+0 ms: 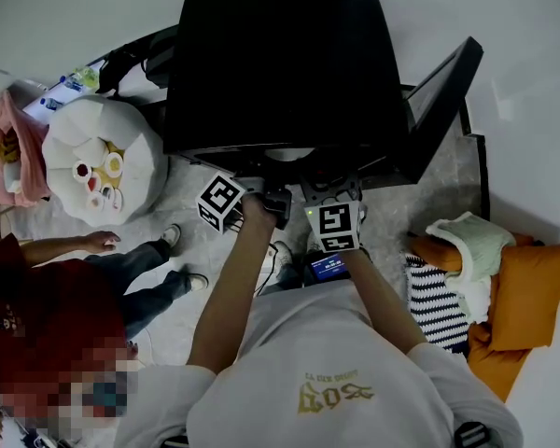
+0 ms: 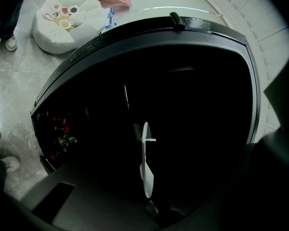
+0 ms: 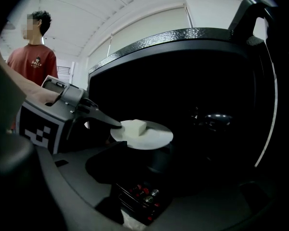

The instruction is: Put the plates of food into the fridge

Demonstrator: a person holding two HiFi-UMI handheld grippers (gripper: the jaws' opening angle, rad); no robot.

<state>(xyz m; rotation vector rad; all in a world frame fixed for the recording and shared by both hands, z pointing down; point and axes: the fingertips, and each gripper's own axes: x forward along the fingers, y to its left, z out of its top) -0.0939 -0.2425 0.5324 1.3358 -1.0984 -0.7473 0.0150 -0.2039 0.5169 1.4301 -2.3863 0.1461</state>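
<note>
The black fridge [image 1: 280,63] stands in front of me with its door [image 1: 439,101] swung open to the right. My left gripper [image 1: 278,203] is shut on the rim of a white plate [image 3: 144,137] that carries a pale block of food [image 3: 136,127]. It holds the plate level inside the dark fridge opening. In the left gripper view the plate [image 2: 145,162] shows edge-on between the jaws. My right gripper [image 1: 329,192] is beside it at the fridge front, jaws apart and empty. The fridge interior is too dark to make out the shelves.
Small bottles [image 3: 139,196] sit in a low rack in the fridge. A white round pouf [image 1: 98,161] with small dishes stands at the left. A person in a red shirt [image 1: 47,315] sits beside it. Orange cushions [image 1: 527,287] and a striped one [image 1: 439,306] lie at the right.
</note>
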